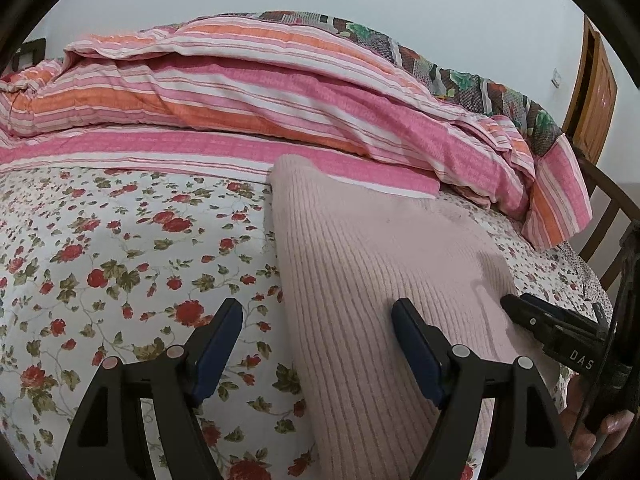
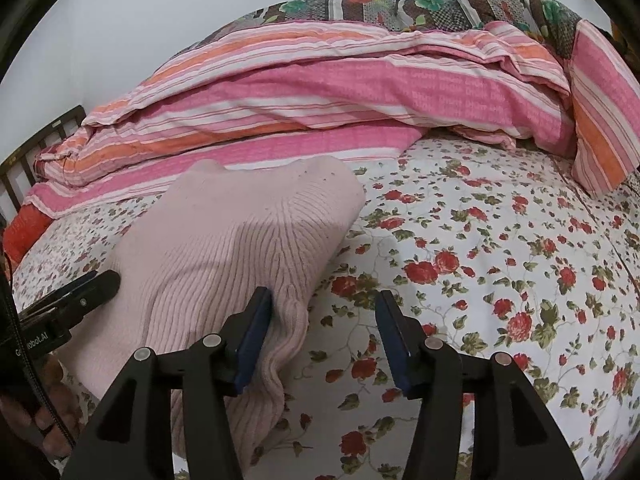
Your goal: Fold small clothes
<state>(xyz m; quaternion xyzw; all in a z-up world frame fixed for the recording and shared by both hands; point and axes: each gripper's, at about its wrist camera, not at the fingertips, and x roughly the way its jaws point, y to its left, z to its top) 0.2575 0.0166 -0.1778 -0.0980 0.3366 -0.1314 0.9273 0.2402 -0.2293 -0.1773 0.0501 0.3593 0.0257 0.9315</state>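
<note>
A pale pink ribbed knit garment (image 1: 372, 264) lies folded into a long strip on the floral bedsheet (image 1: 120, 264). My left gripper (image 1: 318, 316) is open and empty, its jaws straddling the garment's left edge near the near end. In the right wrist view the garment (image 2: 224, 248) lies to the left. My right gripper (image 2: 324, 308) is open and empty over the garment's right edge, its left finger (image 2: 254, 336) against the knit. The other gripper shows in each view, the right one (image 1: 552, 328) in the left wrist view and the left one (image 2: 72, 296) in the right wrist view.
A rolled pink and orange striped quilt (image 1: 260, 92) lies along the far side of the bed, with a dark floral blanket (image 1: 460, 76) behind it. A wooden bed rail (image 1: 608, 208) is at the right and a wooden door (image 1: 596, 92) beyond it.
</note>
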